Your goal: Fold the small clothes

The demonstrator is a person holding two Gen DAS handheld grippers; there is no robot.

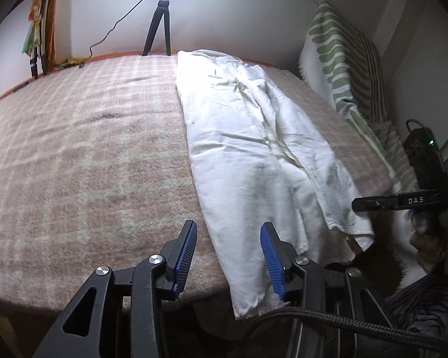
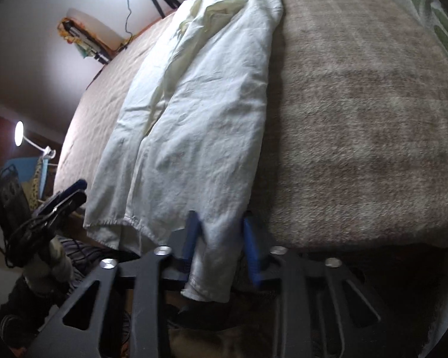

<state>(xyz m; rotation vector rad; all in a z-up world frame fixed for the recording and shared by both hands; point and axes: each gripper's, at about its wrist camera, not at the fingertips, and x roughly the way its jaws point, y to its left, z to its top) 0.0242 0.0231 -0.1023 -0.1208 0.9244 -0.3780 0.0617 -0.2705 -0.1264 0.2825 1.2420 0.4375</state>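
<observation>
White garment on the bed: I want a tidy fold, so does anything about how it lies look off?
Yes. The white garment lies wrinkled lengthwise on the checked blanket, and its near end droops over the bed's edge, a corner between the right tool's fingers.

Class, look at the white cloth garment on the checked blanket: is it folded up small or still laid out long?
Still laid out long. The white cloth garment stretches along the checked blanket, its near end hanging over the edge.
</observation>
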